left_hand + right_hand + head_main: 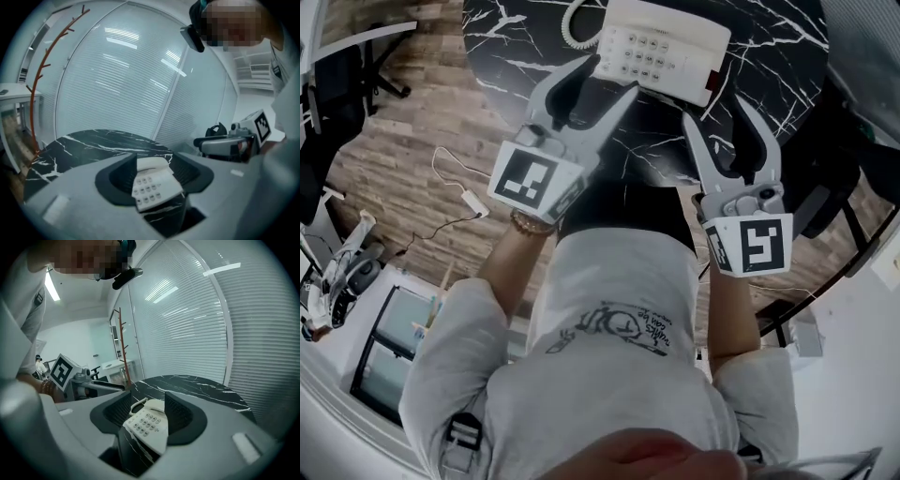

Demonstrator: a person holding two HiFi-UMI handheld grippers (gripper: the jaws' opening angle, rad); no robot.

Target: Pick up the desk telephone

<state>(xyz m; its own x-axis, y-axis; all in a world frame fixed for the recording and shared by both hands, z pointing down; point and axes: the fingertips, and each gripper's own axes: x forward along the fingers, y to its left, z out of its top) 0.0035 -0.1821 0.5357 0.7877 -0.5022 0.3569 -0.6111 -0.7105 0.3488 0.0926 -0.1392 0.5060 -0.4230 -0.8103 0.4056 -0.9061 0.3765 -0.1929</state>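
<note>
Left gripper [609, 73] and right gripper [713, 108], jaws apart and empty, stood just short of the desk telephone [661, 47] on the bench [516, 37]; a sound lift needed each to straddle one side before closing.

Telephone [661, 47] on table [511, 42], near its front edge

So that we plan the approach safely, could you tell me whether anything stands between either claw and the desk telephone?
Nothing visible does. The left claw and right claw are both open and empty, and only bare black marble table lies between them and the desk telephone; its coiled cord sits at the far side.
</note>
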